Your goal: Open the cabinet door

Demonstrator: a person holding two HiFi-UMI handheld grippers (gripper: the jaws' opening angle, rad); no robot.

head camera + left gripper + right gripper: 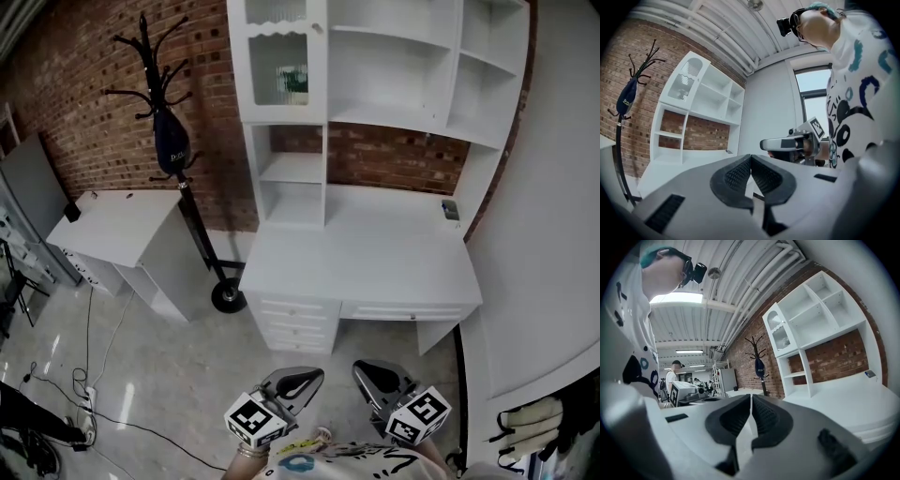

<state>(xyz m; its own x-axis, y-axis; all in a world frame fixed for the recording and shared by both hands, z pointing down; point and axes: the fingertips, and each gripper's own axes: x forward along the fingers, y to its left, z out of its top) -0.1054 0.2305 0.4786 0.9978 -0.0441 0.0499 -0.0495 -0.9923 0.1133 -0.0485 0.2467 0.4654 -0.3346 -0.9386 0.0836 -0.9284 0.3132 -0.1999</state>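
Note:
The cabinet door (278, 70) is a white glass-paned door at the top left of the hutch on the white desk (375, 262). It stands closed, with a small knob (318, 28) at its right edge. Both grippers hang low in the head view, well short of the desk. My left gripper (309, 377) is shut with nothing in it, and so is my right gripper (366, 372). The left gripper view shows the jaws (751, 161) pressed together, the door (684, 82) far off and the right gripper (787, 143) alongside. The right gripper view shows closed jaws (751, 401) and the door (778, 336) distant.
A black coat rack (169, 122) stands left of the desk, with a low white cabinet (122, 230) beyond it. Drawers (295, 323) sit under the desk's left side. A small dark object (450, 209) lies at the desk's right rear. Cables (89, 394) trail on the floor. A white wall (553, 234) closes the right.

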